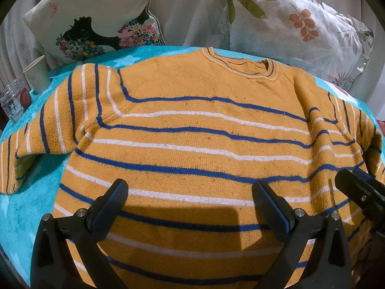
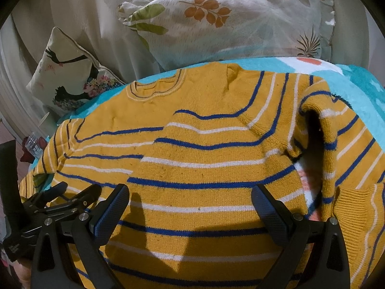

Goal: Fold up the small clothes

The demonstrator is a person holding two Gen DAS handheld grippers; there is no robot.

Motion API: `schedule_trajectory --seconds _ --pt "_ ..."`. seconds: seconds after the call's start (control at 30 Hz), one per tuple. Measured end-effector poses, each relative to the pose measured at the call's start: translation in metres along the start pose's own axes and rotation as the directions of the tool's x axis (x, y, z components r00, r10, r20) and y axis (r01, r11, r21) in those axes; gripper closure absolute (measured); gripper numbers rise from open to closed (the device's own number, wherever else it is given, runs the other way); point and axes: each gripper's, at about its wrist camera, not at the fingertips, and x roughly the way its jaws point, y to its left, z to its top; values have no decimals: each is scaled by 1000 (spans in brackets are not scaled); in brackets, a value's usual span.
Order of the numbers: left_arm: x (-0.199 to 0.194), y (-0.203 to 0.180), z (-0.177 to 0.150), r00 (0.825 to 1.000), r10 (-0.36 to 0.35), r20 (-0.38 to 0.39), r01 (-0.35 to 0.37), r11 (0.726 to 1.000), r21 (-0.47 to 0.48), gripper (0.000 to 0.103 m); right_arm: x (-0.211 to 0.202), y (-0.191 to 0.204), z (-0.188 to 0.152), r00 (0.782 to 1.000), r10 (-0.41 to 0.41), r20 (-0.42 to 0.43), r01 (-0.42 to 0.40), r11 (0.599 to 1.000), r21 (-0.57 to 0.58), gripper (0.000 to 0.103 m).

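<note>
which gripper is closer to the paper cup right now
Left. The paper cup stands off the sweater's left sleeve, and the left gripper hovers over the hem on that side. The right gripper is farther right, toward the other sleeve.

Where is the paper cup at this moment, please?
In the left wrist view, the paper cup stands at far left on the turquoise towel, between the glass jar and the sweater's sleeve.

The sweater (image 1: 192, 144) is mustard yellow with blue and white stripes, lying on a turquoise towel (image 1: 31, 204). Far left, a cream cushion (image 1: 91, 19) carries a black silhouette with bright flowers; far right, a white pillow (image 1: 300, 29) shows orange and green leaves.
</note>
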Motion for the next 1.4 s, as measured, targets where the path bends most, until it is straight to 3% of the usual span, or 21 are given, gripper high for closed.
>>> schedule_trajectory --seconds 1.23,1.37,1.4 --pt "0 0 0 1000 3 17 -3 1000 1 0 1 0 1 1000 -8 -4 8 1000 -8 0" --pt "-1 0 0 1000 11 23 -11 1000 3 0 2 1 1 1000 -14 -8 14 1000 -15 0" --pt "-5 0 -1 998 46 36 -46 999 -4 0 3 3 1 1000 -20 -13 19 1000 -24 0"
